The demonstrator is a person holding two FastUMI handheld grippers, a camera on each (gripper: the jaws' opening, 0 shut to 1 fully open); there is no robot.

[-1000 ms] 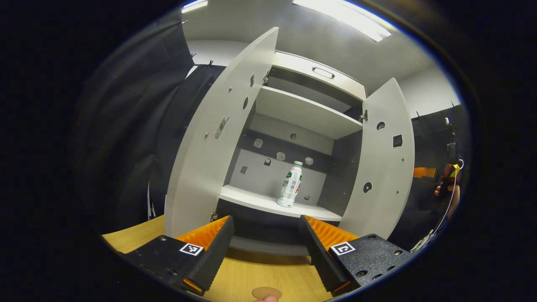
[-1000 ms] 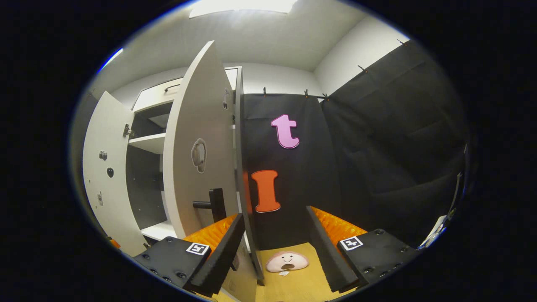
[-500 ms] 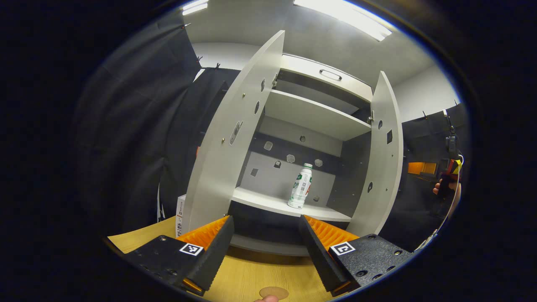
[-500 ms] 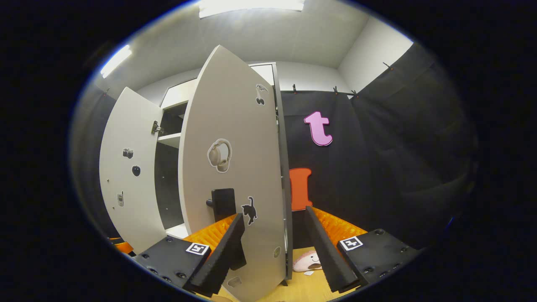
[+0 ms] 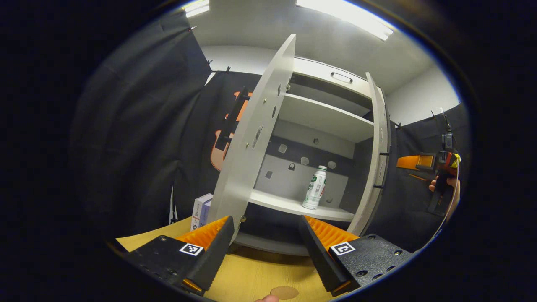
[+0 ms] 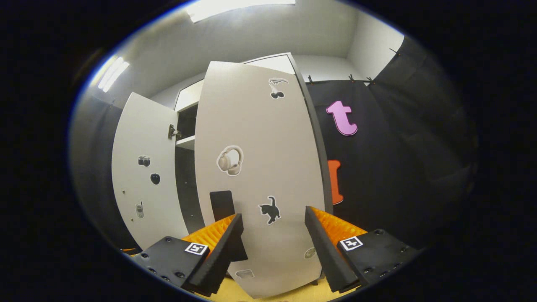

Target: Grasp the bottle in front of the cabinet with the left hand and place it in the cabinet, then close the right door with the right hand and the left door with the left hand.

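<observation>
On the wooden surface (image 5: 251,277) the cabinet (image 5: 323,117) holds the bottle (image 5: 315,187) at one o'clock; the right gripper (image 6: 272,235), open, faces the right door (image 6: 260,167) to push; the left gripper (image 5: 266,243) gapes empty.

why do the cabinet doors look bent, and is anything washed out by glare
Left gripper view: fisheye bows the left door and right door; the ceiling light is blown out, the bottle sharp. Right gripper view: the right door bulges; ceiling light overexposed.
</observation>
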